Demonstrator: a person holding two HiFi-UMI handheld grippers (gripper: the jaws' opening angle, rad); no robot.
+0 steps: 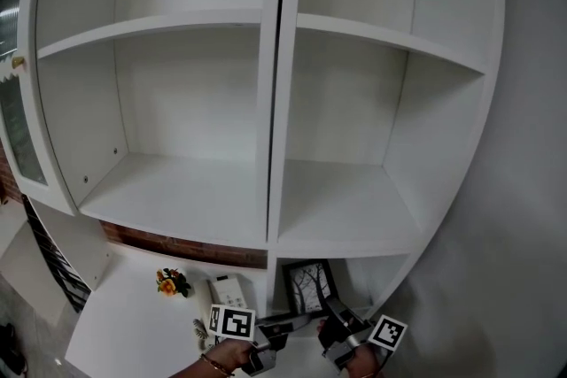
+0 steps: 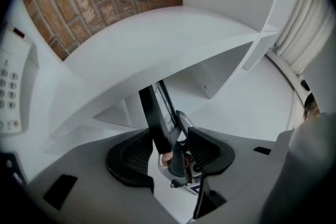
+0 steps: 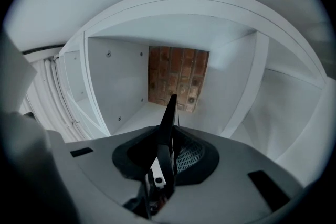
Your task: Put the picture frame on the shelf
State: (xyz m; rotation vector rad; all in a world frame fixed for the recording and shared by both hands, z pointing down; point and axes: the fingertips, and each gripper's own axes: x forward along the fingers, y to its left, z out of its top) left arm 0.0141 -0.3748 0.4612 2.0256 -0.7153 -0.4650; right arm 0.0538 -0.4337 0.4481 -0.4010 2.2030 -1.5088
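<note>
The right gripper (image 3: 167,157), roughly level, clamps the upright frame (image 1: 309,286) by its edge; the left gripper (image 2: 170,150), level, stands partly open around it.

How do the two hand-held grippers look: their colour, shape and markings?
The left gripper and the right gripper have grey bodies and black, textured jaws. The left cube and right cube are white with black square markers. A thin bracelet is on the left wrist.
</note>
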